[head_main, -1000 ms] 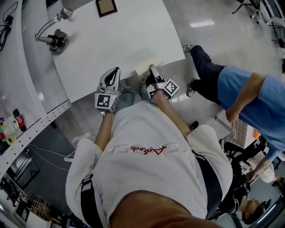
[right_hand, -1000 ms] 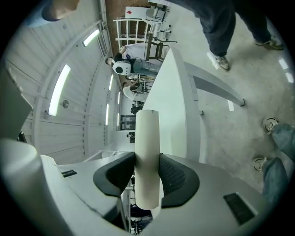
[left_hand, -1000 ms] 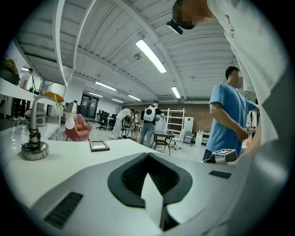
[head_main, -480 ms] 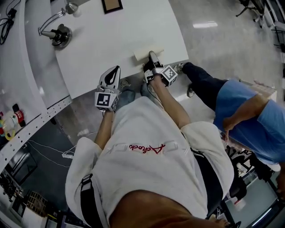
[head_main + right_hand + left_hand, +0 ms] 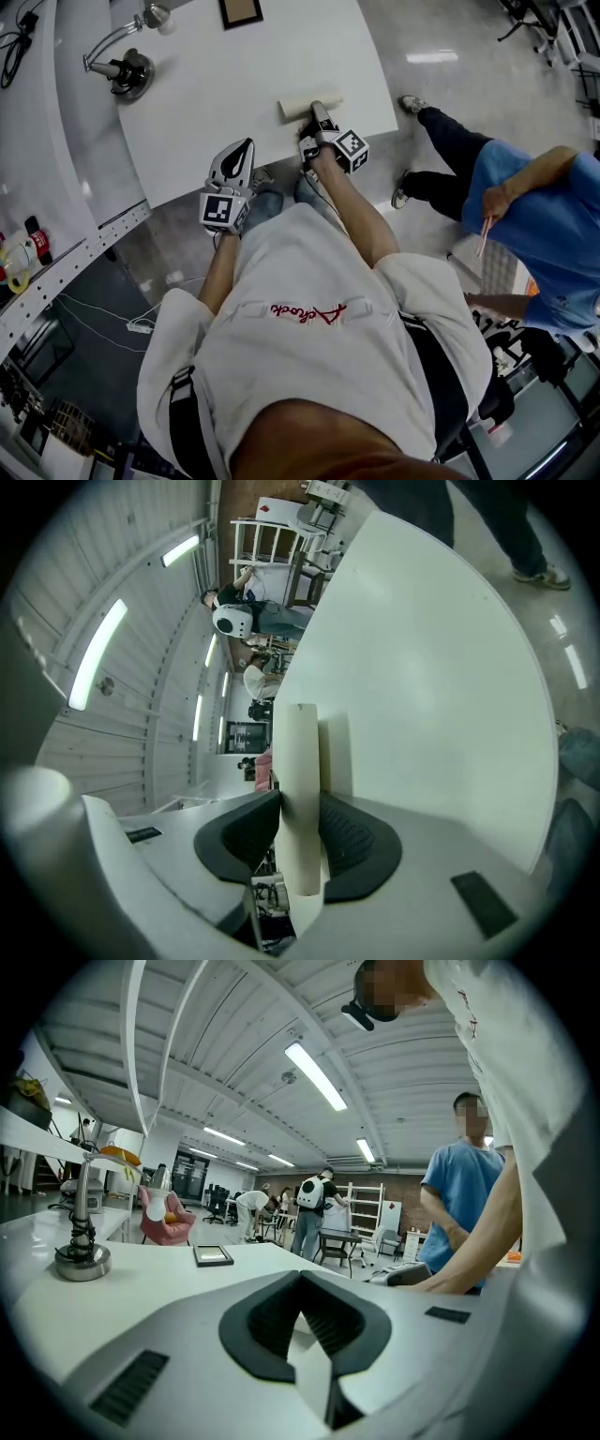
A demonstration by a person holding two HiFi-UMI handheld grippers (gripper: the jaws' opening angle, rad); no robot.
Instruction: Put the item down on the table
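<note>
A cream flat slab (image 5: 296,106) lies crosswise over the near part of the white table (image 5: 234,75). My right gripper (image 5: 317,112) is shut on it. In the right gripper view the slab (image 5: 302,761) stands on edge between the two dark pads, and both touch it; the jaws have just been closing on it. My left gripper (image 5: 245,148) hovers just off the table's near edge, to the left of the right one. Its jaws are shut with nothing between them, as the left gripper view (image 5: 300,1275) shows.
A metal lamp stand (image 5: 120,71) sits at the table's far left, and a dark picture frame (image 5: 242,11) at its far edge. A person in blue (image 5: 539,211) stands on the floor to the right. A side bench with bottles (image 5: 28,251) runs along the left.
My right gripper has carried the slab forward from the table's edge to further over the tabletop. The left gripper has stayed put. The person in blue has shifted on the floor at the right.
</note>
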